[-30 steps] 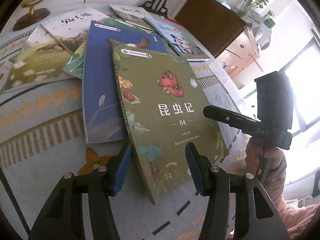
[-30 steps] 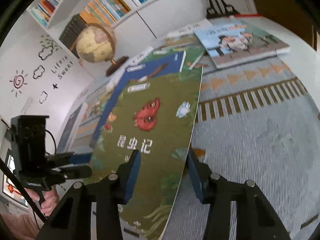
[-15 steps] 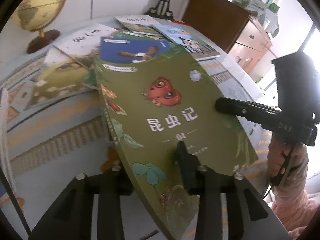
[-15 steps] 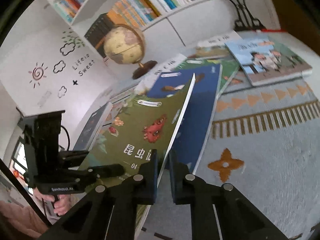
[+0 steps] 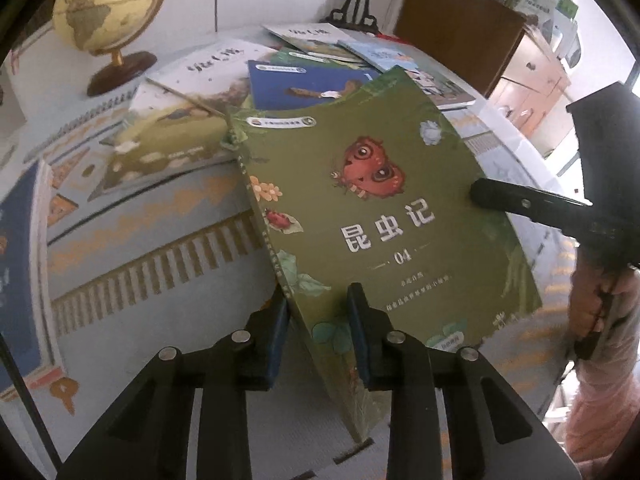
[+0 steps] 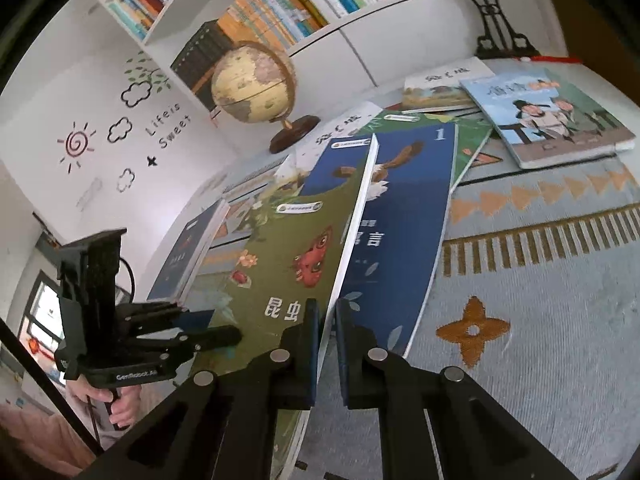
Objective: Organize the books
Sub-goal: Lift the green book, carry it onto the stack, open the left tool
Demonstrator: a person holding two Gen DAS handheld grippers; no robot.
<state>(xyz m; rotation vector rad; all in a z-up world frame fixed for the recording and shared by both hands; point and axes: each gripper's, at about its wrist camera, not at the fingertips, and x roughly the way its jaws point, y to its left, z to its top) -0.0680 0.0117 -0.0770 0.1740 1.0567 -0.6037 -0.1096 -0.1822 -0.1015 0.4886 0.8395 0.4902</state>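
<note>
A green book with a red butterfly and the number 04 (image 5: pixel 384 216) is lifted off the carpet, tilted. My left gripper (image 5: pixel 316 304) is shut on its near spine corner. My right gripper (image 6: pixel 327 320) is shut on its opposite long edge, and the cover also shows in the right wrist view (image 6: pixel 280 264). In the left wrist view the right gripper's finger (image 5: pixel 520 200) lies across the cover. A blue book marked 1 (image 6: pixel 404 224) lies flat beneath. More books lie spread behind: a light blue one (image 6: pixel 548 120), a white one (image 5: pixel 216 68) and a green one (image 5: pixel 168 144).
A globe (image 5: pixel 108 12) stands at the back left by the white shelf base. A black metal stand (image 6: pixel 500 20) is at the back right. A dark blue book (image 6: pixel 188 248) stands at the left. A brown cabinet (image 5: pixel 460 28) is beyond. A patterned carpet (image 6: pixel 540 320) covers the floor.
Both grippers closed on the green book, first open around its edges, and lifted it off the blue book. It now tilts higher and has moved toward the left.
</note>
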